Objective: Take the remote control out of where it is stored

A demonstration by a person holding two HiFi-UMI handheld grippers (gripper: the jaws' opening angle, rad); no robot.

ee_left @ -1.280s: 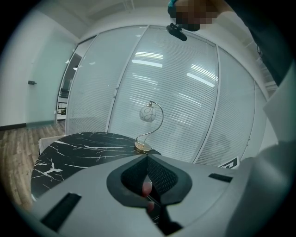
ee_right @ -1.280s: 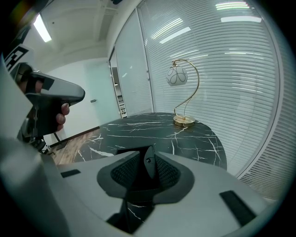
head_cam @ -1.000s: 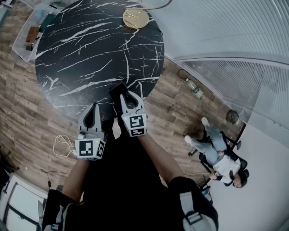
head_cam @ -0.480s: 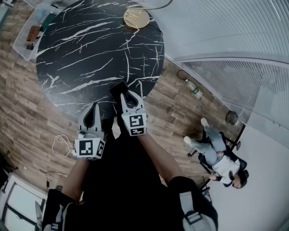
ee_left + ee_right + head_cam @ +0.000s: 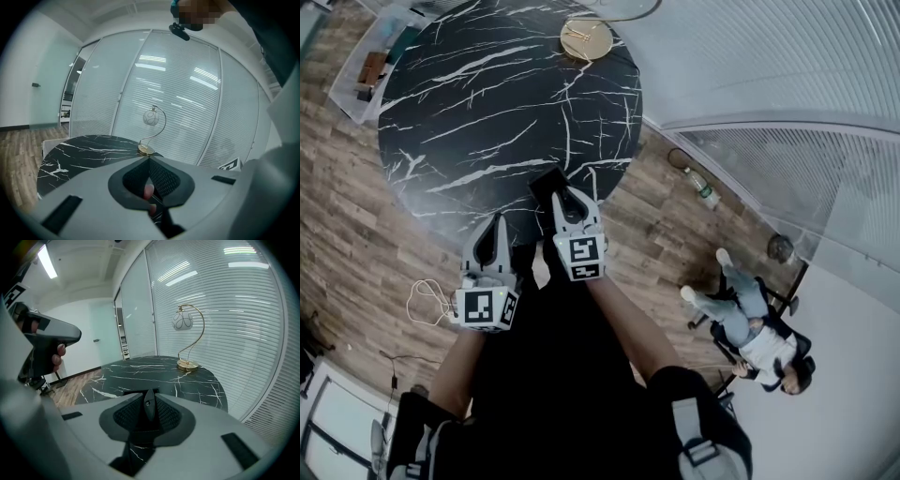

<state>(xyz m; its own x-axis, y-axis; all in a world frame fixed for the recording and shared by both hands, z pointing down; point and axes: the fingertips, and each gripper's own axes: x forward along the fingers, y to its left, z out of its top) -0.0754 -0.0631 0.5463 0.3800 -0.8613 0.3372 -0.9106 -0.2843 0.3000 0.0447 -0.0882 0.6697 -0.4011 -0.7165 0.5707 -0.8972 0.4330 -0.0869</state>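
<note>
A flat black remote control (image 5: 548, 184) juts forward from my right gripper (image 5: 568, 200) over the near edge of the round black marble table (image 5: 487, 103). In the right gripper view the remote (image 5: 148, 409) stands edge-on between the jaws of that gripper (image 5: 148, 398). The jaws are closing, and their pads lie against both its sides. My left gripper (image 5: 495, 223) hovers lower and to the left, just off the table's rim. Its tips meet in the left gripper view (image 5: 149, 160), with nothing between them.
A gold lamp base (image 5: 587, 37) stands at the table's far edge, its globe lamp (image 5: 183, 320) arching above. On the wooden floor are a clear plastic box (image 5: 364, 73), a white cable (image 5: 427, 302) and a bottle (image 5: 704, 186). A person (image 5: 757, 328) sits at the right by the glass walls.
Both grippers keep their places and the remote stays between the right jaws. Only the head view has drifted a little.
</note>
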